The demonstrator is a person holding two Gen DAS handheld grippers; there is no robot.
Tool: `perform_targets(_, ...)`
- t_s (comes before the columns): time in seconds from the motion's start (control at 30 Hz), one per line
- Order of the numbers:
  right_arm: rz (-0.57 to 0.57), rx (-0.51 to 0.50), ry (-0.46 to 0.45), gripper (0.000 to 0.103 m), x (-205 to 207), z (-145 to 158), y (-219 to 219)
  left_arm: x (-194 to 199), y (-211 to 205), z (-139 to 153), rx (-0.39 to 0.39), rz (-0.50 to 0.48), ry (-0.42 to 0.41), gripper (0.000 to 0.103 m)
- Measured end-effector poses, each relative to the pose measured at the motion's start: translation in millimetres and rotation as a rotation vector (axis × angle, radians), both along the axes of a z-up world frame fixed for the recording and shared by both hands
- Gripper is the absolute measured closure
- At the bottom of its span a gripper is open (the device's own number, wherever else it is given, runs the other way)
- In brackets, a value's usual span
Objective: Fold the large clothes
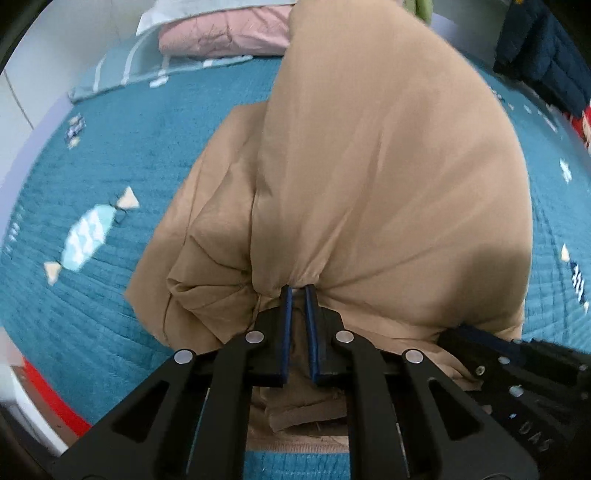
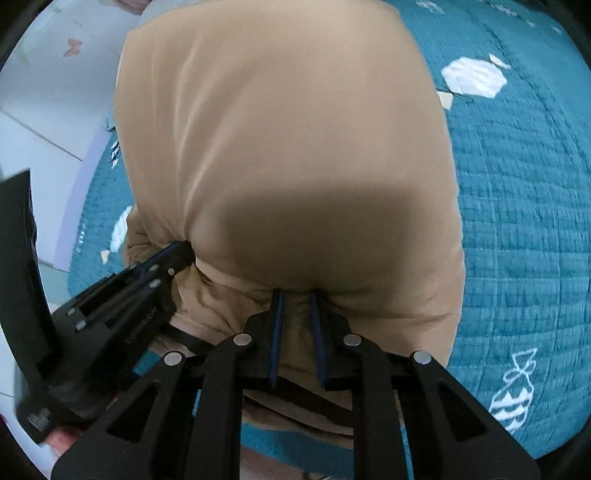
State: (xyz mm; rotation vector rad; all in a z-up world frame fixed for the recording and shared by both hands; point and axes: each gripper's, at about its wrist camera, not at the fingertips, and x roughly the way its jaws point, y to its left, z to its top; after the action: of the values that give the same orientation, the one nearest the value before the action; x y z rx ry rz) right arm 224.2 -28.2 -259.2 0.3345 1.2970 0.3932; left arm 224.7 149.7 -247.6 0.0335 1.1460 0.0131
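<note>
On quilted teal bedding (image 1: pixel 129 147), both claws pinch a puffy tan coat (image 1: pixel 369 166).

Place: a bedroom in a home.
Landmark: a bed under a teal quilted bedspread (image 1: pixel 122 155) with white candy-shaped patches.
At the bedspread's far end: a folded pink blanket (image 1: pixel 225 35) beside a pale striped pillow (image 1: pixel 122 70).
On its far right edge: a dark navy padded jacket (image 1: pixel 546 55).
Beyond its left edge: white walls (image 2: pixel 48 92), one with a butterfly decal.
</note>
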Motion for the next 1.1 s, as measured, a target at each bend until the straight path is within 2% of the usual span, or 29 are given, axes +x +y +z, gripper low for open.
perform_targets(0.17,0.026,0.018,0.011,0.086,-16.6,26.6,-8.2,-19.2,-9.1,29.0,0.027,-0.021,-0.031,0.094)
perform_targets(0.27,0.046,-0.010,0.050,0.084,-24.2,25.3,-9.3,-25.9,-10.0,42.9,0.024,-0.018,-0.039,0.093)
perform_targets(0.37,0.049,-0.044,0.084,0.085,-27.4,3.2,-8.7,-24.1,-9.7,33.5,0.005,-0.018,0.013,0.093)
perform_targets(0.43,0.028,-0.023,0.110,0.086,-20.9,-22.1,-8.1,-19.4,-8.9,13.8,0.011,-0.021,0.062,0.094)
perform_targets(0.5,-0.001,0.018,0.102,0.089,-16.3,-33.9,-10.0,-10.9,-4.6,-6.9,0.003,-0.003,0.081,0.094)
perform_targets(0.63,-0.011,0.032,0.111,0.088,-16.8,-19.9,-14.5,-8.0,-0.3,3.1,-0.038,0.002,0.063,0.094)
perform_targets(0.7,-0.023,0.074,0.117,0.086,-18.1,-8.9,-19.9,-11.9,2.7,12.5,-0.051,0.013,0.059,0.093)
perform_targets(0.77,-0.032,0.112,0.075,0.084,-15.0,11.8,-29.1,-16.6,4.8,29.7,-0.055,0.031,0.024,0.093)
perform_targets(0.87,-0.057,0.074,-0.066,0.084,-3.9,57.1,-49.2,-18.1,8.9,69.8,-0.072,0.051,-0.067,0.093)
perform_targets(0.97,-0.086,0.033,-0.149,0.084,19.0,84.0,-63.6,-5.4,7.9,96.9,-0.186,0.019,-0.126,0.093)
perform_targets(1.0,-0.107,0.016,-0.168,0.084,25.5,87.6,-65.2,5.6,4.0,98.8,-0.207,0.019,-0.131,0.093)
perform_targets(1.03,-0.124,0.009,-0.195,0.084,33.9,90.2,-67.1,16.3,0.9,96.5,-0.193,0.022,-0.128,0.093)
perform_targets(1.1,-0.133,-0.008,-0.212,0.084,46.5,83.0,-58.7,42.5,-9.1,81.2,-0.125,0.023,-0.109,0.093)
